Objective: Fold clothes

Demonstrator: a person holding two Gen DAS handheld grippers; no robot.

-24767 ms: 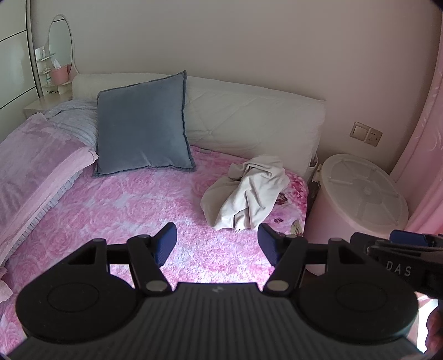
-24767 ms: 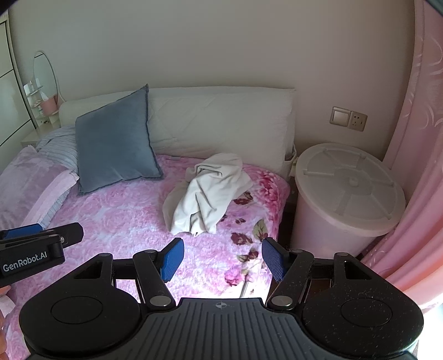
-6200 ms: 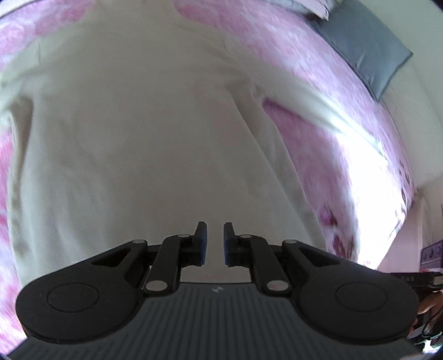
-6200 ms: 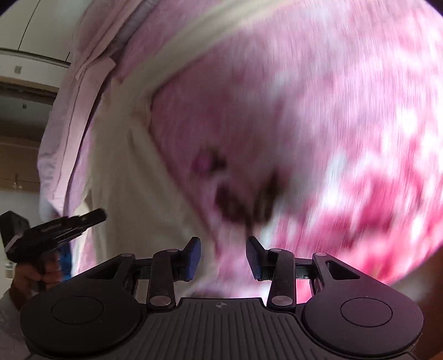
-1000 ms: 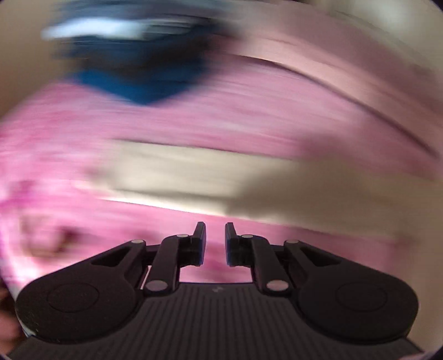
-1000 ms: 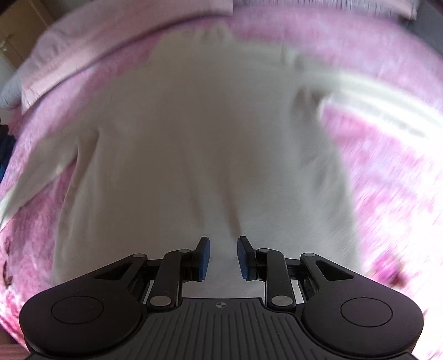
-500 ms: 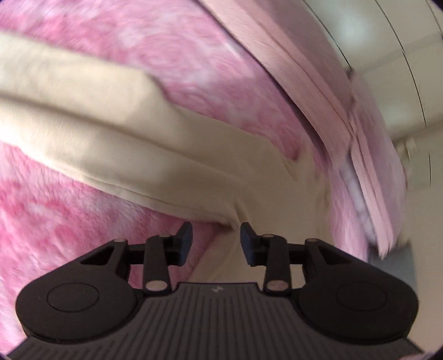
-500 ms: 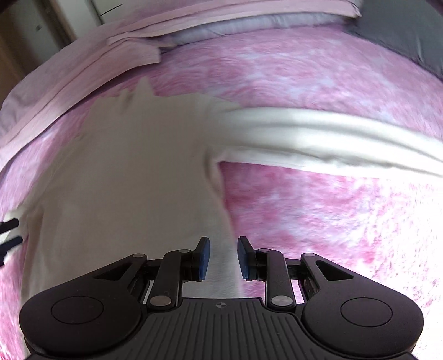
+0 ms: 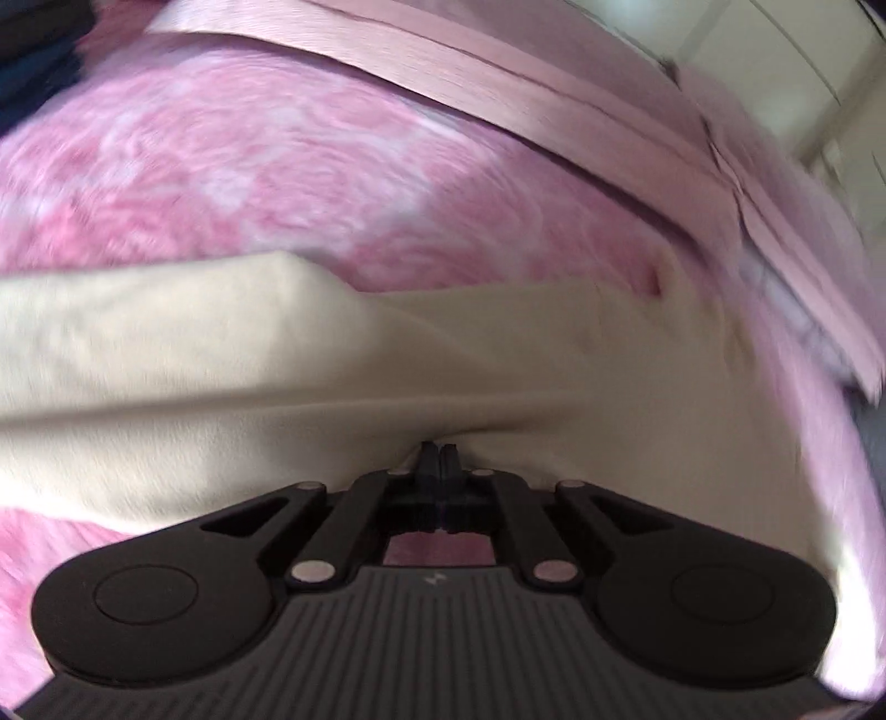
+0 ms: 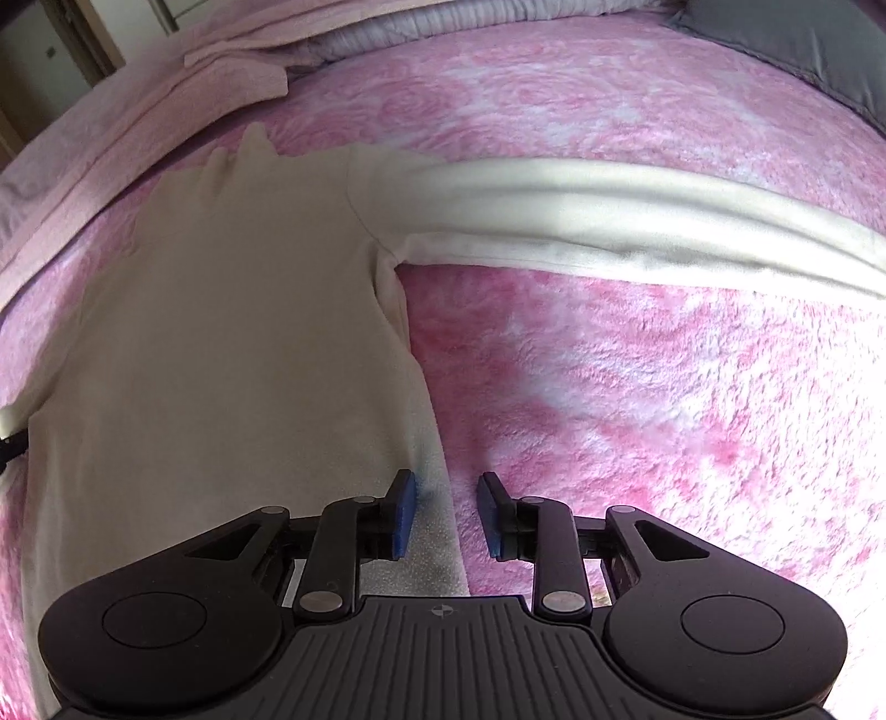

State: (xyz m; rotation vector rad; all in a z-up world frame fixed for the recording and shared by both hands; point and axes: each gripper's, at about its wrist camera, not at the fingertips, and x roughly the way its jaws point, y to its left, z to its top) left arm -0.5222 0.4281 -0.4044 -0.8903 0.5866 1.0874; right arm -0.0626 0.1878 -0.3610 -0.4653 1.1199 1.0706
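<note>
A cream long-sleeved top [image 10: 221, 332] lies spread flat on the pink bedspread [image 10: 637, 387], one sleeve [image 10: 609, 227] stretched out to the right. My right gripper [image 10: 440, 512] is open and straddles the top's right side edge, low over the bed. In the left wrist view my left gripper [image 9: 441, 459] is shut on the cream top [image 9: 221, 387], pinching the fabric near the armpit where the other sleeve meets the body.
A folded pink blanket [image 10: 138, 105] runs along the far left of the bed, also seen in the left wrist view [image 9: 554, 94]. A grey pillow [image 10: 803, 44] lies at the top right. A striped pillow [image 10: 443, 22] sits beyond the blanket.
My left gripper has gone from open around the armpit fold to shut on it. My right gripper has opened wider and shifted a little along the top's right edge.
</note>
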